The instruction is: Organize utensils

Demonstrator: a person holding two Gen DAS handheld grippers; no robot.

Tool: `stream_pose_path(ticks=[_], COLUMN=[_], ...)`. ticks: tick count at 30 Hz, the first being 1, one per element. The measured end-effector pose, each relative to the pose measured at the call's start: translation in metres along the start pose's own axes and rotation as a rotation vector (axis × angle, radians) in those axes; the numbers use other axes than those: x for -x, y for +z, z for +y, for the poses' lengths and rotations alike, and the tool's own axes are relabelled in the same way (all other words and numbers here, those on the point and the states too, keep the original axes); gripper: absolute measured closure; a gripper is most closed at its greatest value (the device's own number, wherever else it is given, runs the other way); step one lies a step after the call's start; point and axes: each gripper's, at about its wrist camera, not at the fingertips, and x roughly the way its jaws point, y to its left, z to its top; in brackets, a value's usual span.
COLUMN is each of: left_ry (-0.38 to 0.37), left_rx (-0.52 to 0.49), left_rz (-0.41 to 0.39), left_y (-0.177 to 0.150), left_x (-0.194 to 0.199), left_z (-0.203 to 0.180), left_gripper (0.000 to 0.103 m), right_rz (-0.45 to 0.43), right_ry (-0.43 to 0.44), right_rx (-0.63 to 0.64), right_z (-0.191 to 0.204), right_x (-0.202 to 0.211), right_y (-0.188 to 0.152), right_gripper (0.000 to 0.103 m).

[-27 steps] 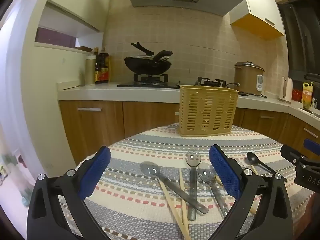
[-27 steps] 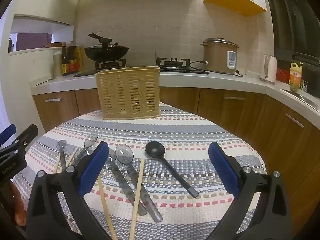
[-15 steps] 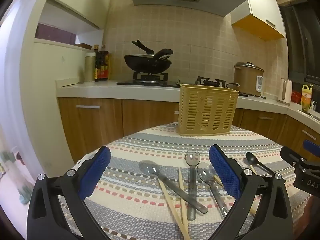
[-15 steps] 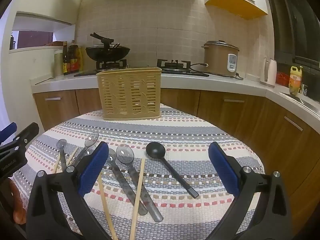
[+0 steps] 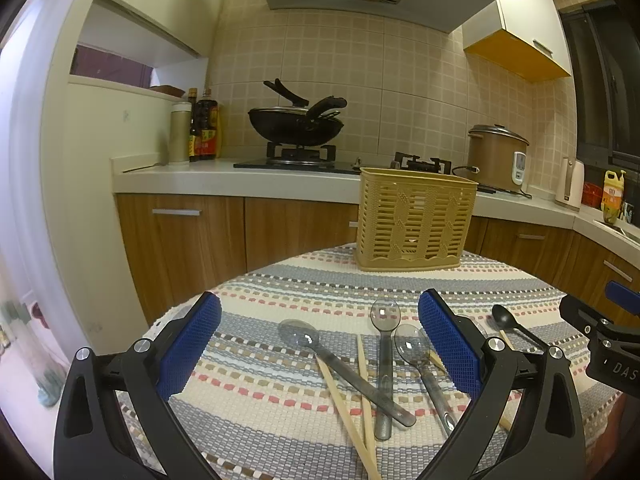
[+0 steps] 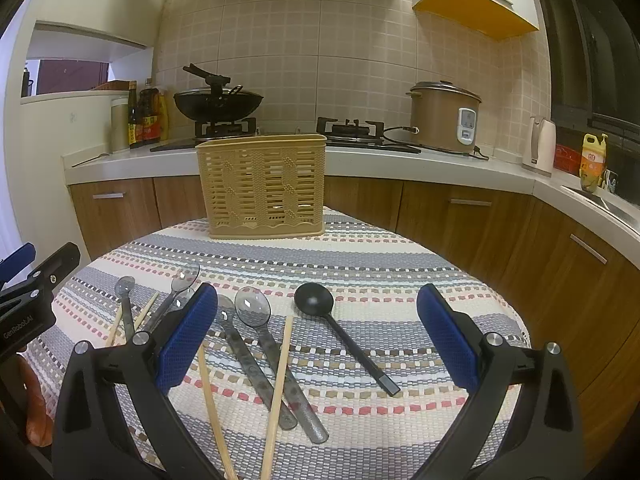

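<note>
Beyond both claws a tan slotted basket (image 6: 262, 186) stands upright at the far side of the striped tablecloth (image 6: 400, 264); behind it a wok (image 6: 218, 104) and a rice cooker (image 6: 444, 116) sit on the counter; nothing blocks the way to the utensils. Compared with a second ago the view has barely shifted; every utensil lies as before. The right gripper (image 6: 316, 336) gapes fully, empty; between its pads lie clear spoons (image 6: 252, 308), chopsticks (image 6: 280, 380) and a black spoon (image 6: 314, 300). The left gripper (image 5: 320, 340) is equally wide, holding nothing, above crossed clear spoons and chopsticks.
</note>
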Motion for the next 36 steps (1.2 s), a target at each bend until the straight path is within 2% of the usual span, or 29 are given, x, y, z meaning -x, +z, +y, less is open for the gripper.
stream_pose_path(ticks=[7, 15, 36], left_ry=[-0.001, -0.002, -0.002], left_rx=[-0.002, -0.004, -0.004], left_rz=[-0.005, -0.007, -0.006], left_y=[-0.001, -0.001, -0.001], left_x=[0.0, 0.0, 0.001], left_z=[0.0, -0.001, -0.001], left_gripper=[0.007, 0.007, 0.007], right_rz=[-0.029, -0.102, -0.106], right_ry=[-0.01, -0.045, -0.051], right_rx=[-0.01, -0.02, -0.02], right_z=[-0.001, -0.002, -0.002], right_x=[0.004, 0.016, 0.016], right_y=[-0.001, -0.003, -0.004], right_gripper=[0.008, 0.008, 0.008])
